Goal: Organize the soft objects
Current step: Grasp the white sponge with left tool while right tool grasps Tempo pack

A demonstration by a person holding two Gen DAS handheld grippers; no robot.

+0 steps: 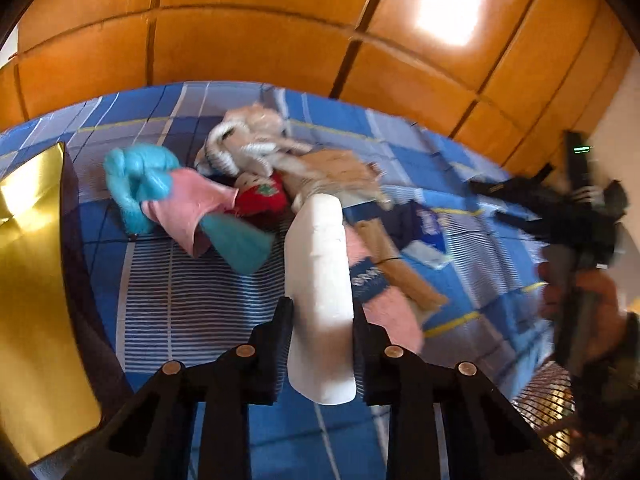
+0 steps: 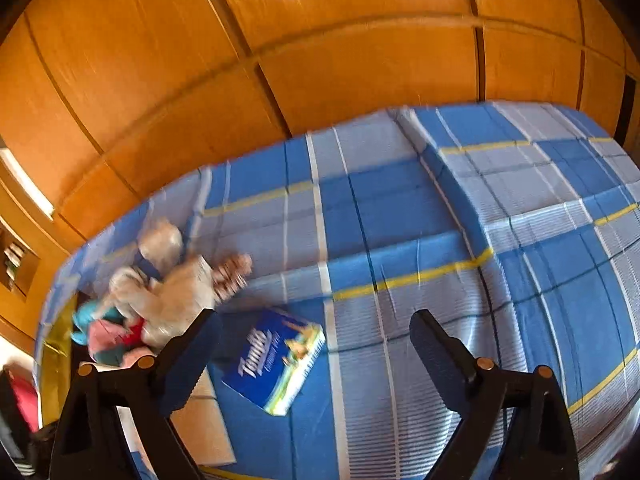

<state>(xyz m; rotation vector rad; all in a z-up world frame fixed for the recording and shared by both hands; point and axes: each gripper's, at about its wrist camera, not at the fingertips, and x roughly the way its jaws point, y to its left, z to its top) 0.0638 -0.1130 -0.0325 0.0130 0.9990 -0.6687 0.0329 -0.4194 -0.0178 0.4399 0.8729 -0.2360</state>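
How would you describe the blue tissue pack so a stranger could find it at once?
Start at the blue plaid bedsheet in front of the wooden wardrobe. Right of the heap of plush toys lies the tissue pack, flat on the sheet. It alone is boxy and glossy with white lettering; its neighbours are fuzzy.

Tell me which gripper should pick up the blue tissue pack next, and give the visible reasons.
Right. The right gripper has its jaws open and empty, with the blue tissue pack lying on the checked bedsheet between them. The left gripper is occupied: its jaws are clamped on a white foam block.
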